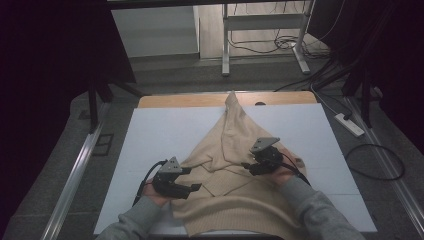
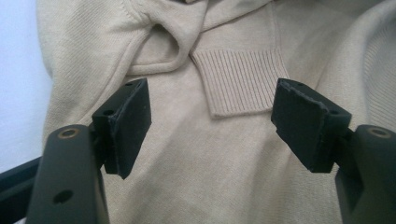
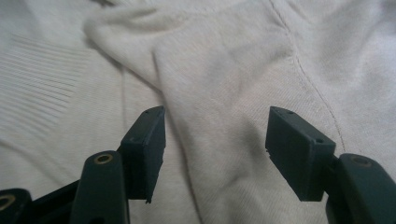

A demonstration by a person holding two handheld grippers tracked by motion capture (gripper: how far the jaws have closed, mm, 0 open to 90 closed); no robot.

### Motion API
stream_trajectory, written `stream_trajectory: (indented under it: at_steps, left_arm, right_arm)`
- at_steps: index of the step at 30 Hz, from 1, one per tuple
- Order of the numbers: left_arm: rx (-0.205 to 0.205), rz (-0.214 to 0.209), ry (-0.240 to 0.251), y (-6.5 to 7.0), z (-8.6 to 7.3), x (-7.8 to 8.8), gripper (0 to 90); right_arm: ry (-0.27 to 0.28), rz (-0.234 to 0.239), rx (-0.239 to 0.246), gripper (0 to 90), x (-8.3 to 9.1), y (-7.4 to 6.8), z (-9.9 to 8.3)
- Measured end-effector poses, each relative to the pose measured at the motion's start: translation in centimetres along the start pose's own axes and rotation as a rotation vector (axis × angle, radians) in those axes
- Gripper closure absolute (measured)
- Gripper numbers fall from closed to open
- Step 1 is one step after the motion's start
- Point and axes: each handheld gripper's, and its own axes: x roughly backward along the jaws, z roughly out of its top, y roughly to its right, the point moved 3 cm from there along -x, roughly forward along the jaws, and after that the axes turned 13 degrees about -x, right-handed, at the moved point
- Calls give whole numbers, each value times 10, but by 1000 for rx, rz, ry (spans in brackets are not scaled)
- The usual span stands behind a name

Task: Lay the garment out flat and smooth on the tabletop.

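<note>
Gripper jaws stand apart on both units, empty. Bench [image 1: 150, 135] carries a beige knit sweater [image 1: 235, 195], crumpled at centre. Left gripper [image 1: 192, 188] hovers over its ribbed cuff [image 2: 240, 79]; right gripper [image 1: 248, 167] hovers over a sleeve seam [image 3: 308, 79].

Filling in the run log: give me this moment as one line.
left gripper: open, over ribbed cuff | right gripper: open, over beige sweater | sweater: bunched on white table
</note>
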Motion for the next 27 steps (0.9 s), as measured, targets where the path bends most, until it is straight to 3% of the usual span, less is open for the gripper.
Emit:
stream_trajectory:
  at_steps: [6, 10, 13, 15, 16, 21, 27]
  left_arm:
    - [4, 2, 3, -1, 0, -1, 284]
    - [6, -2, -4, -2, -1, -3, 284]
    - [5, -3, -4, -3, -1, -3, 284]
    - [6, -2, -3, -3, -1, -3, 285]
    - [6, -1, -3, -2, -1, -3, 284]
    - [3, -2, -4, -3, -1, -4, 284]
    - [9, 1, -4, -5, -2, -3, 284]
  right_arm:
    - [-43, -59, 69, 378, -16, 3, 2]
    - [-66, -62, 112, 368, -18, 1, 1]
    - [-54, -96, 128, 577, -16, 2, 1]
    - [-37, -82, 88, 760, -12, 5, 3]
    - [-26, -67, 52, 789, -9, 8, 5]
    - [63, -66, -76, 817, 7, 28, 10]
    - [163, -112, -284, 818, 33, 73, 7]
